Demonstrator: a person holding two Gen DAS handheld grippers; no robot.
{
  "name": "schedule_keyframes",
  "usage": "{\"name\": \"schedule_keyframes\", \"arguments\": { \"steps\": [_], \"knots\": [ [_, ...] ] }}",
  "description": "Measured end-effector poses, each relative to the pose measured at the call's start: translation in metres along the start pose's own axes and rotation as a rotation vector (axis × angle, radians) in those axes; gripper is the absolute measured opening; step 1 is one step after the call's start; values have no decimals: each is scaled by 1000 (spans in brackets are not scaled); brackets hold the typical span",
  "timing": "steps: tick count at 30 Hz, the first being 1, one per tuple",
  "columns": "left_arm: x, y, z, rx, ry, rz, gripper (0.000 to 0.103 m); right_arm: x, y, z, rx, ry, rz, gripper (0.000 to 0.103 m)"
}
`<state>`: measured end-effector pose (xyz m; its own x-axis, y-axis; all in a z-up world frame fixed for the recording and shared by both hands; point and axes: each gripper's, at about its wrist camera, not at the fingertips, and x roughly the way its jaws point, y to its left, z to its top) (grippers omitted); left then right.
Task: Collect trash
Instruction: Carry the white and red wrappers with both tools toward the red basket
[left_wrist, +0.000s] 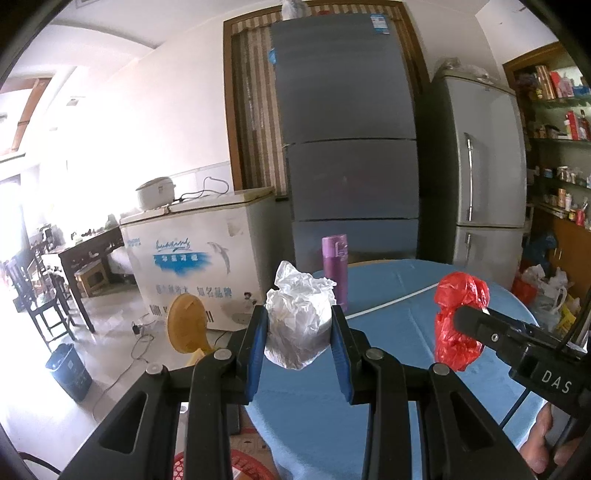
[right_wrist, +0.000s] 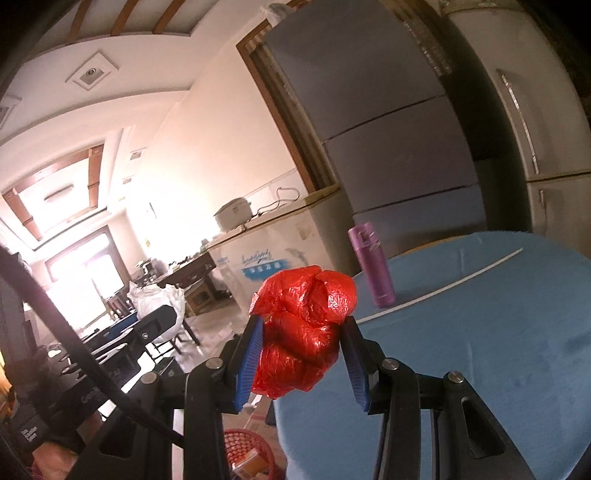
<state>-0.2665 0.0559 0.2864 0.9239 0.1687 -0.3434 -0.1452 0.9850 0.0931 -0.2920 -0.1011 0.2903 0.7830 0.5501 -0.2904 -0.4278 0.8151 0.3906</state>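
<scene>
Fingers: left gripper (left_wrist: 299, 332) clamps one white wad (left_wrist: 299, 325); right gripper (right_wrist: 303, 347) clamps one red wad (right_wrist: 303, 328)

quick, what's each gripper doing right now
left gripper: shut on the crumpled white bag
right gripper: shut on the crumpled red bag

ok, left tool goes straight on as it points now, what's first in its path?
Probably the purple bottle, just beyond the white crumpled bag that the left tool holds, slightly right of centre; depth is unclear.
</scene>
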Motion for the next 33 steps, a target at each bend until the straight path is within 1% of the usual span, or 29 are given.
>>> {"name": "schedule_keyframes", "arguments": {
  "steps": [17,25,33],
  "knots": [
    [11,49,-30,-67,72,70,35,55,44,-28,-53,128,79,46],
    [11,67,-43,-91,97,98,35,69,61,-41,-71,175,117,46],
    [15,78,-54,-107,126,115,35,82,68,-55,-68,227,142,46]
  ]
}}
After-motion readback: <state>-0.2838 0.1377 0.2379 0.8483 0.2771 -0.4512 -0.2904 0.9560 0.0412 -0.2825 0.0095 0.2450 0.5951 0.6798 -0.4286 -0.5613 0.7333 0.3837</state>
